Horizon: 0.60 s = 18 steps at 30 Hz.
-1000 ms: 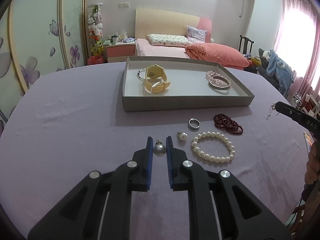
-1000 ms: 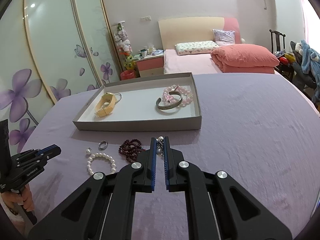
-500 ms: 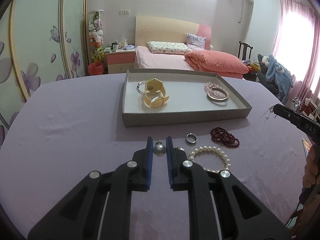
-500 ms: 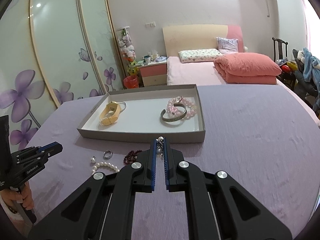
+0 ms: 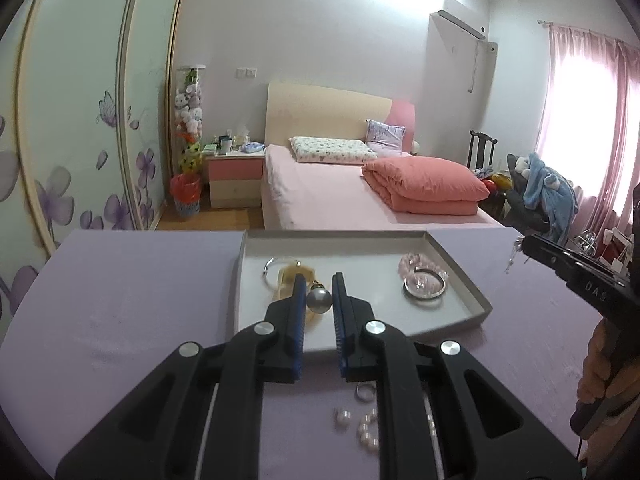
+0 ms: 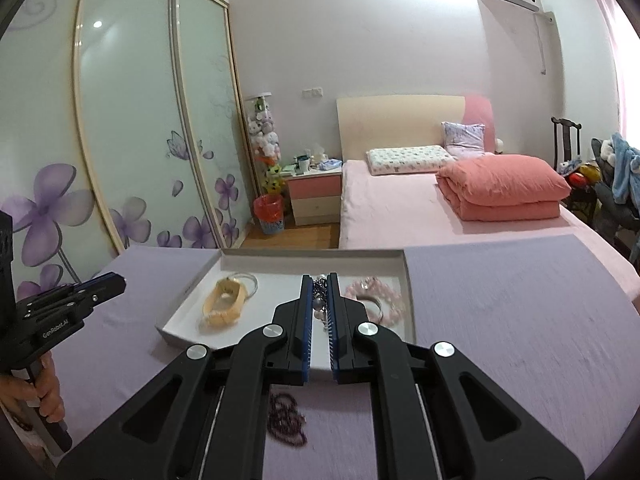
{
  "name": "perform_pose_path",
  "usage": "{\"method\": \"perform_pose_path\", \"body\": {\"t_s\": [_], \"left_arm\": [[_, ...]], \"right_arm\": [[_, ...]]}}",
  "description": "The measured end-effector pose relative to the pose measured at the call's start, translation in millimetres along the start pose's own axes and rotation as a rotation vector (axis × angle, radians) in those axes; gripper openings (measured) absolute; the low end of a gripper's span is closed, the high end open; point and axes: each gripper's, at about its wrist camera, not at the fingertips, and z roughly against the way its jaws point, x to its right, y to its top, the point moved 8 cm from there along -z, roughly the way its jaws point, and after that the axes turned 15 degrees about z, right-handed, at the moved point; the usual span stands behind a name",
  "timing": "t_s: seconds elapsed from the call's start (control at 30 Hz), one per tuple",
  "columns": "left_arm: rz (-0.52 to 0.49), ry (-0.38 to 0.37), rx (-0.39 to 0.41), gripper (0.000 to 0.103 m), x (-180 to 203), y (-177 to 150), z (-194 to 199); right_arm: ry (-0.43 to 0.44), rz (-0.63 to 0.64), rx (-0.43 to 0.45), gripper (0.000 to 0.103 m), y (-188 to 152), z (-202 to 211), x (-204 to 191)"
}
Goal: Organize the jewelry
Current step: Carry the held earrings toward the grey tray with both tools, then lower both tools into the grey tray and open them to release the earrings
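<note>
My left gripper (image 5: 319,286) is shut on a grey pearl earring (image 5: 319,300) and holds it above the near part of the grey tray (image 5: 478,300). My right gripper (image 6: 319,286) is shut on a dangling beaded earring (image 6: 319,304) above the same tray (image 6: 188,292). In the tray lie a yellow watch (image 6: 224,304), a silver hoop (image 5: 274,266), a pink bead bracelet (image 5: 420,266) and a silver bangle (image 5: 424,292). On the purple cloth lie a silver ring (image 5: 363,393), a pearl bracelet (image 5: 366,428), a small pearl stud (image 5: 343,416) and a dark red bead bracelet (image 6: 286,420).
The round table has a purple cloth (image 5: 120,300). The right gripper's body (image 5: 580,276) shows at the right of the left wrist view, the left gripper's body (image 6: 60,308) at the left of the right wrist view. A bed and wardrobe stand behind.
Both grippers rose from the cloth and moved forward over the tray, each carrying its earring. The loose jewelry on the cloth stayed in place.
</note>
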Motion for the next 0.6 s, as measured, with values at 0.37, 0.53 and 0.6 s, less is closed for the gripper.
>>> {"method": "perform_pose_path", "body": {"t_s": [0.37,0.53,0.6], "left_arm": [[0.015,0.013,-0.011,0.014,2.7,17.4,-57.9],[0.021,0.025,-0.01,0.014,0.6,23.0,-78.6],[0.025,0.031,-0.014,0.014,-1.3,24.1,-86.7]], "right_arm": [[0.005,0.011,-0.014,0.008,6.8,-48.0,4.3],[-0.002,-0.005,-0.03,0.008,3.4,-64.4,7.7],[-0.001,-0.01,-0.042,0.008,0.7,-72.0,8.9]]}}
